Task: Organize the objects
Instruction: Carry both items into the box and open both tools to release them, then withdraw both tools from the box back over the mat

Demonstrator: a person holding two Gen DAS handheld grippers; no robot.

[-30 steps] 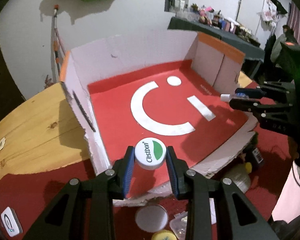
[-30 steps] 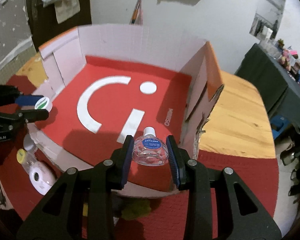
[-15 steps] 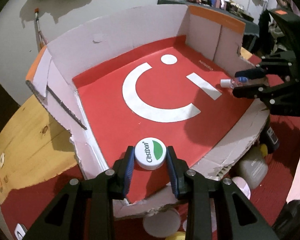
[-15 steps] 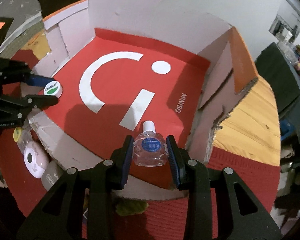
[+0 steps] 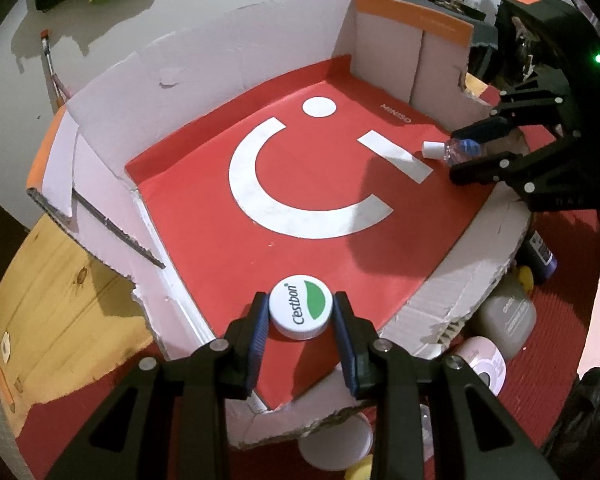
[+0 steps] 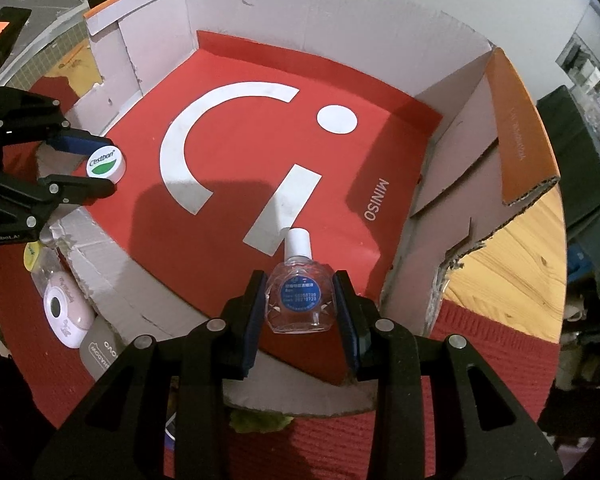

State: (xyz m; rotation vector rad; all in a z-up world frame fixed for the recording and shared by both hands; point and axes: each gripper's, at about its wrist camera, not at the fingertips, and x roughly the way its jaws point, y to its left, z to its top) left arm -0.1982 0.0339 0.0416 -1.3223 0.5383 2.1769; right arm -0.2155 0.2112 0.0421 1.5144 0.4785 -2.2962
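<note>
My left gripper [image 5: 300, 312] is shut on a white bottle cap [image 5: 301, 311] marked Cestbon with a green patch, held over the near edge of the red floor of an open cardboard box [image 5: 204, 80]. My right gripper [image 6: 300, 300] is shut on a small clear bottle [image 6: 300, 300] with a white cap and blue label, over the box's near right part. Each gripper shows in the other view: the right gripper [image 5: 470, 158] with the clear bottle [image 5: 452, 150], the left gripper [image 6: 88, 168] with the white cap [image 6: 106, 164].
The box floor carries a white smile logo [image 6: 204, 128] and holds nothing else. Outside its torn front wall lie a pink round case [image 6: 64, 312], a grey jar [image 5: 508, 316], a white lid [image 5: 336, 444] and a yellow-capped bottle [image 6: 34, 260] on red cloth. A wooden tabletop [image 5: 60, 304] flanks the box.
Both grippers have moved forward and down into the box with their objects still held. The box now fills more of both views.
</note>
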